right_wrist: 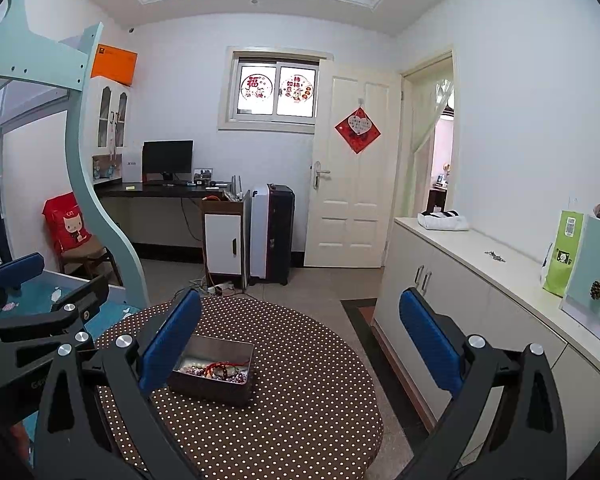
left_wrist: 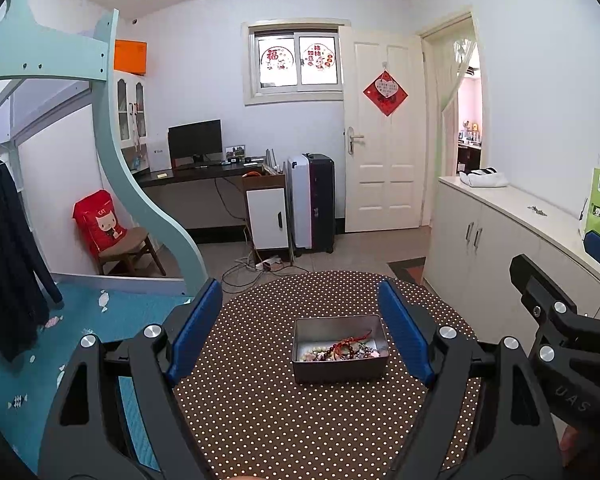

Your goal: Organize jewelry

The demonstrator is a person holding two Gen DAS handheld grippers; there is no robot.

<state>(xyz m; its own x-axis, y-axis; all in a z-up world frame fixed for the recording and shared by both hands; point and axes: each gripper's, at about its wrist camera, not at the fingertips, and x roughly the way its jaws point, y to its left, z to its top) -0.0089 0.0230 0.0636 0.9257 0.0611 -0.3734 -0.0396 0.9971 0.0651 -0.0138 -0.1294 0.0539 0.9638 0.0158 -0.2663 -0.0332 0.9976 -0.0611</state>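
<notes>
Honestly, my left hand-held gripper [left_wrist: 300, 332] and right hand-held gripper [right_wrist: 300, 344] both gape empty; the tangled bead bracelets [left_wrist: 340, 350] could snag and drag the metal tin [left_wrist: 340, 370] across the tabletop [left_wrist: 280, 420].

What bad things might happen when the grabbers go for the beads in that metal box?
The jewelry lies tangled, so pulling one bracelet may drag out others. The metal box sits loose on the dotted tablecloth and may slide when nudged. Both the left gripper and right gripper are open, so they could bump each other.
</notes>
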